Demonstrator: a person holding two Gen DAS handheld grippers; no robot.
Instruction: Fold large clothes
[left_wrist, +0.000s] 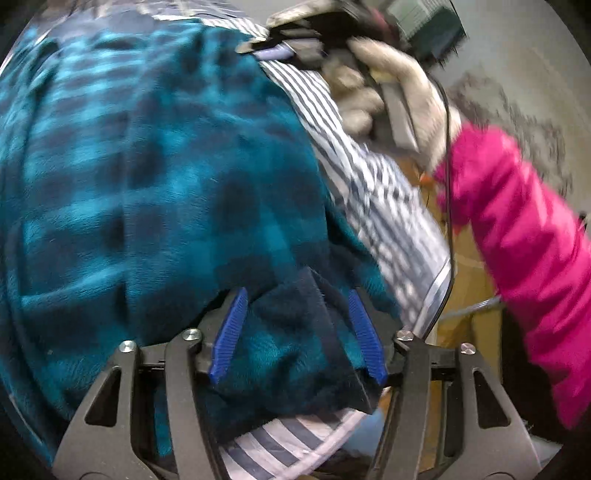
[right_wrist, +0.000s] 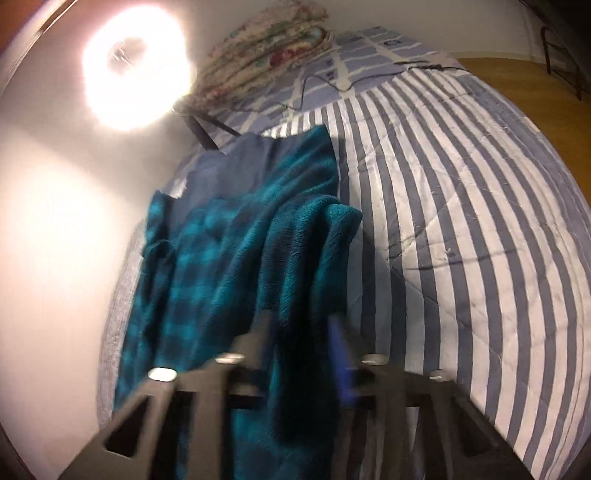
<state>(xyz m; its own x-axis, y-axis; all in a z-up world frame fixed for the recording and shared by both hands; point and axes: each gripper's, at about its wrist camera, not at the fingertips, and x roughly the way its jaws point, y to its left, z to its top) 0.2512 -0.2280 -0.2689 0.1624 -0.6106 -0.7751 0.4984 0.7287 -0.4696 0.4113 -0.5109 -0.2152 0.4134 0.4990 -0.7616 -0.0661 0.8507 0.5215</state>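
Here we see a teal and navy plaid fleece garment (left_wrist: 155, 177) spread over a bed covered by a blue-and-white striped quilt (right_wrist: 461, 229). In the left wrist view, the left gripper (left_wrist: 297, 332) has a thick fold of the fleece, with its dark navy edge, bunched between its blue ribbed pads (left_wrist: 229, 332); the jaws stand partly apart around that fold, the cloth filling the gap and pressed from both sides, so we read it as a grip on the fleece. Up and to the right in the same view, a hand in a light-coloured glove (left_wrist: 402, 92) with a bright pink sleeve (left_wrist: 524, 251) holds the other tool over the striped quilt, with a black cable running down beside the wrist. In the right wrist view, which is blurred, the right gripper (right_wrist: 303, 332) has a hanging length of the fleece running down between its fingers, and the jaws look drawn in close on it. The rest of the garment trails away along the left part of the bed, near a pale wall lit by a bright lamp (right_wrist: 133, 70). At the far end of the bed lies a folded floral blanket (right_wrist: 269, 51).
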